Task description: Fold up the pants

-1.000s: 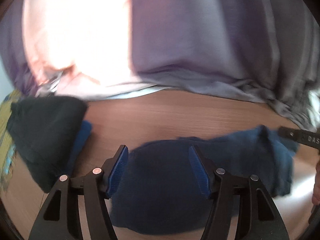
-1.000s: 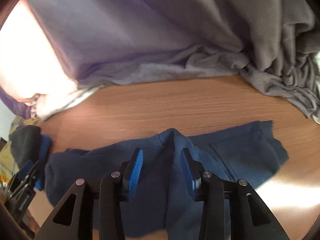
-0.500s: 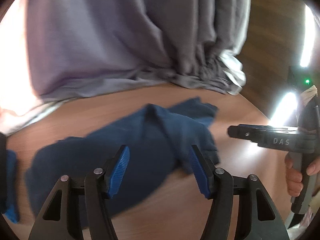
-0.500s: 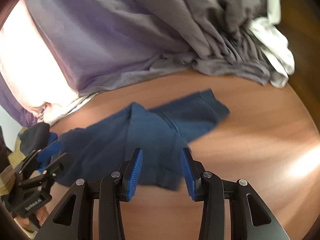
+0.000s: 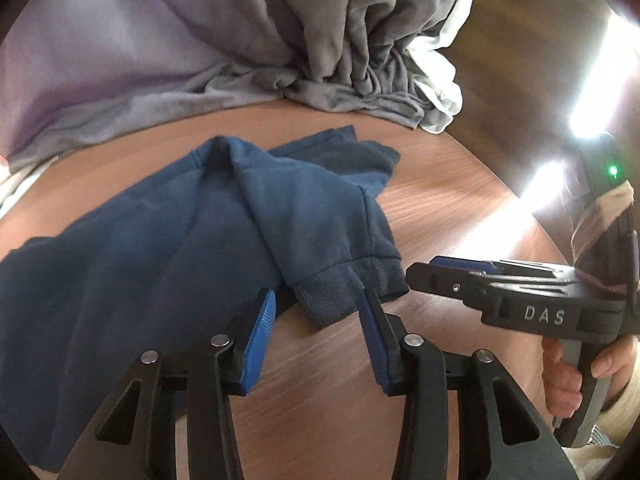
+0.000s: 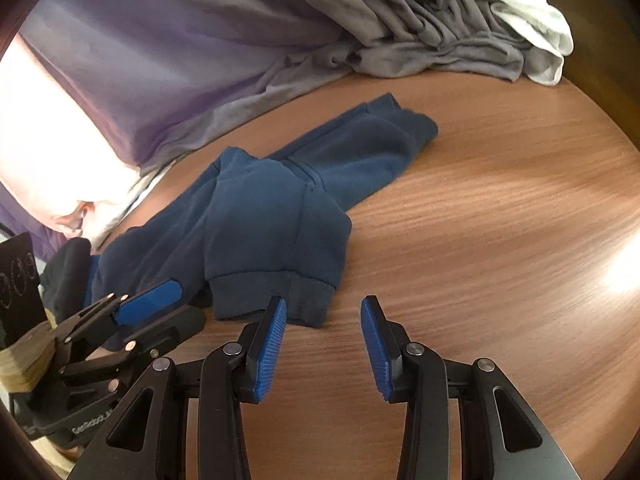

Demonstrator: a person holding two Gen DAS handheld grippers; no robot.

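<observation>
Left wrist view: left gripper (image 5: 316, 304) tilts down at the table (image 5: 460, 208), jaws closing, the ribbed cuff (image 5: 344, 284) of the pants (image 5: 200, 232) between the pads, not pinched.
Right gripper: (image 6: 324, 320) jaws apart, nothing between them, its left pad at the cuff's edge (image 6: 276, 292).
Hand: (image 5: 576, 376) wraps the right gripper's handle at the picture's right.
Pants: dark blue, bunched on the wooden table, one leg doubled over.
Edges: grey cloth (image 6: 400, 28) and white cloth (image 6: 532, 12) heaped along the far side.
Open room: bare wood to the right of the pants.
</observation>
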